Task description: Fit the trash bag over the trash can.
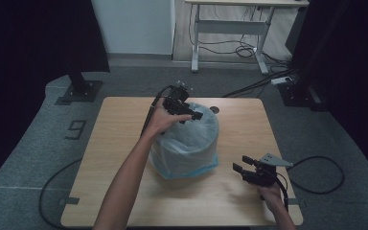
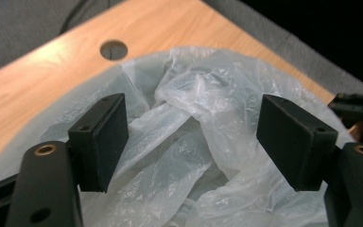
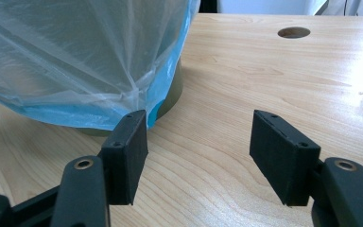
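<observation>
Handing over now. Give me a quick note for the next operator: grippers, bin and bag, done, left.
Left gripper: open, above the bin's top, loose plastic bag between its jaws, not pinched.
Right gripper: open, holding nothing, low over the table beside the bin's base.
Done: bag draped over the bin, hem reaching near the base.
Left, likely: tuck or smooth the crumpled plastic inside.

I see the bag [image 1: 187, 148], thin translucent bluish plastic, draped over an upright bin [image 3: 172, 94] mid-table; its loose top is crumpled into the opening.
</observation>
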The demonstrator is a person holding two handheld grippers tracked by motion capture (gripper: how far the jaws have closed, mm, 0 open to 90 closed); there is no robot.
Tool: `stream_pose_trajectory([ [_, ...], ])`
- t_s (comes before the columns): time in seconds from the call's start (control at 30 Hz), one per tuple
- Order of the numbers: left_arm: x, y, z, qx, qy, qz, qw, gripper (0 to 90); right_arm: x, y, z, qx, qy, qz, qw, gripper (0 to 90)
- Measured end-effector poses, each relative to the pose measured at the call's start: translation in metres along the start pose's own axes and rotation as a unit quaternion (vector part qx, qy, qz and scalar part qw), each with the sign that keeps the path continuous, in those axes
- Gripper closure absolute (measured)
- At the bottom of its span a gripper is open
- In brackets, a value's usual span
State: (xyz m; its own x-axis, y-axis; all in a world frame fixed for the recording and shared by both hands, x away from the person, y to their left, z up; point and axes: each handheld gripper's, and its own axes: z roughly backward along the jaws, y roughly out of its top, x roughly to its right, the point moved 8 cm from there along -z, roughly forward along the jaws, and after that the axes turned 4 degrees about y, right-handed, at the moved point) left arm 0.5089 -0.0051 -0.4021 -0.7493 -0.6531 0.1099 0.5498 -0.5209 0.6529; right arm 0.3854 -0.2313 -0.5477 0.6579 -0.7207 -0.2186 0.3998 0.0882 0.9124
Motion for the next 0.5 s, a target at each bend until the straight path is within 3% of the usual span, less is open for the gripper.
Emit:
stream_pose_trajectory([
  [0.13, -0.001, -0.006, -0.014, -0.037, 0.013, -0.004, 0.9992, 26.7, -0.001, 0.001, 0.003, 0.002, 0.001, 0.002, 1.0, 36.3],
  [0.27, -0.001, -0.008, -0.023, -0.05, 0.015, -0.004, 0.9986, 27.1, 0.001, 0.002, 0.003, 0.005, 0.003, -0.01, 0.9999, 36.0],
  [0.5, 0.0, -0.013, -0.041, -0.078, 0.02, -0.004, 0.9967, 27.6, 0.001, -0.001, 0.002, -0.001, 0.003, -0.008, 1.0, 36.0],
])
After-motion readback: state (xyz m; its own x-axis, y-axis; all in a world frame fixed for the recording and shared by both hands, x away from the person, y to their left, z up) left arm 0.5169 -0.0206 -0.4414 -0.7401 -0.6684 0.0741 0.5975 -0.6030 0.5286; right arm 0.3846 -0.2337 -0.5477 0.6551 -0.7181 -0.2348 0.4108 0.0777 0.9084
